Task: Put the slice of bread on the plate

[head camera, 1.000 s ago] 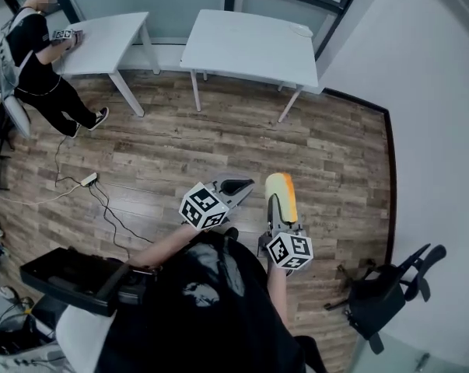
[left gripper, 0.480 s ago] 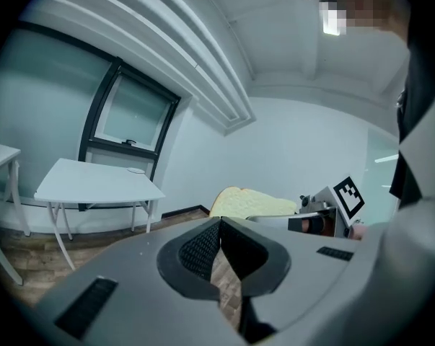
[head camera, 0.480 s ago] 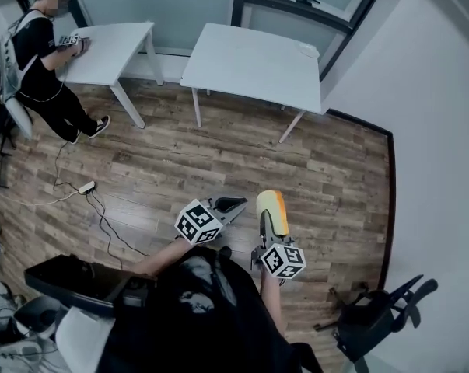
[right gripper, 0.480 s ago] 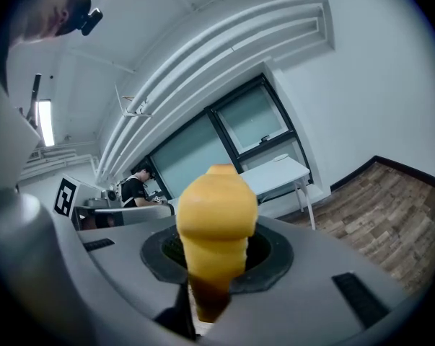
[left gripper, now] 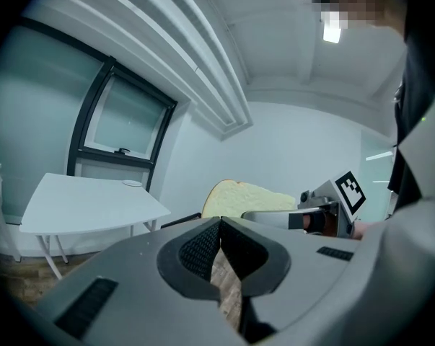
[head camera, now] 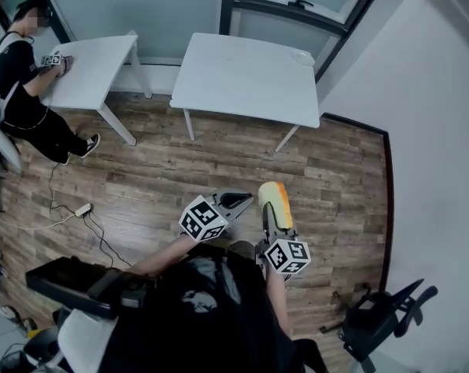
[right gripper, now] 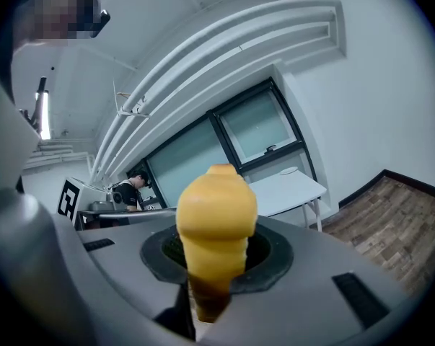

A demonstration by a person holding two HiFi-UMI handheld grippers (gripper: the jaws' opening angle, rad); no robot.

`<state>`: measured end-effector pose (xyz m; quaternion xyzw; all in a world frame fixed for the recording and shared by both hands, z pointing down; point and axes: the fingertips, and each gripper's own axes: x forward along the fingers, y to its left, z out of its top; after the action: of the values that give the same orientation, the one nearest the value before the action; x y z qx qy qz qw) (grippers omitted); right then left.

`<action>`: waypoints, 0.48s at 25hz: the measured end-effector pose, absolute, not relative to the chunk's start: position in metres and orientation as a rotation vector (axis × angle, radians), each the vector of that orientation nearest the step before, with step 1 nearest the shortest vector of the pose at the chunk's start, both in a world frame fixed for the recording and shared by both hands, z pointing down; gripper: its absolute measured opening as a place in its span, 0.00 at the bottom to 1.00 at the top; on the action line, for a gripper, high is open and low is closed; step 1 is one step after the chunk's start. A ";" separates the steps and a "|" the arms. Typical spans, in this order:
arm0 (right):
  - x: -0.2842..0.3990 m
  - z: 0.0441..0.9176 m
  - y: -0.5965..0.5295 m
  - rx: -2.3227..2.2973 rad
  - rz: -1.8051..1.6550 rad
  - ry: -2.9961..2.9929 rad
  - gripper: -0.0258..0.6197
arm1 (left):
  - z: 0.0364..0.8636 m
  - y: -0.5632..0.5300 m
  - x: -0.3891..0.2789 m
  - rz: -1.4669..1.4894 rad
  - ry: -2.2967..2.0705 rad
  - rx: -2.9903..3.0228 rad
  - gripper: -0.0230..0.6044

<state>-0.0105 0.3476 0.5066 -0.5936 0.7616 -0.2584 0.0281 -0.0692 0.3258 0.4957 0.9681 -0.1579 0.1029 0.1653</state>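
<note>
The right gripper (right gripper: 214, 262) has its two grey plastic jaws closed on a flat slice of bread with a yellow-brown crust (right gripper: 216, 207). The jaws stand only a little apart, by the thickness of the slice, and the dark ribbed pads press on its two faces. In the right gripper view the slice stands on its edge, so only the smooth, rounded crust shows, darker toward the bottom. In the head view the slice of bread sticks out forward from the jaws, in the air above the brown wooden plank floor (head camera: 343, 169).

The left gripper (left gripper: 218, 225) is fully closed. Its black textured pads meet in one line and nothing is between them. It is held just beside the right gripper. From its own view the wide pale face of the slice shows, soft and porous, with an arched top.

The small round white plate (head camera: 302, 54) lies near the far right corner of a rectangular white table with a smooth matt top and thin legs (head camera: 242, 76), well apart from both grippers. The plate seems shallow, but it is too small in every view to tell its material.

A second white table of the same kind (head camera: 90, 64) stands to the left, and a person in black clothes (head camera: 20, 92) leans on it. A black office chair (head camera: 382, 317) stands at the lower right.
</note>
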 end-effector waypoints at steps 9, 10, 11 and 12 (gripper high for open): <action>0.016 0.519 0.277 -1.807 -0.848 2.368 0.19 | 0.510 0.257 -0.028 0.295 -0.406 2.732 0.05; 0.023 0.519 0.267 -1.805 -0.845 2.374 0.19 | 0.511 0.248 -0.019 0.296 -0.405 2.727 0.05; 0.031 0.518 0.256 -1.803 -0.841 2.386 0.19 | 0.511 0.239 -0.010 0.294 -0.404 2.723 0.05; 0.041 0.517 0.246 -1.801 -0.833 2.401 0.19 | 0.509 0.228 0.001 0.291 -0.403 2.722 0.05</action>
<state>0.0408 0.2456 0.5171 -0.5782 0.7707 -0.2673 0.0134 0.0008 0.2283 0.5092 0.9665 -0.1431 0.1032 0.1863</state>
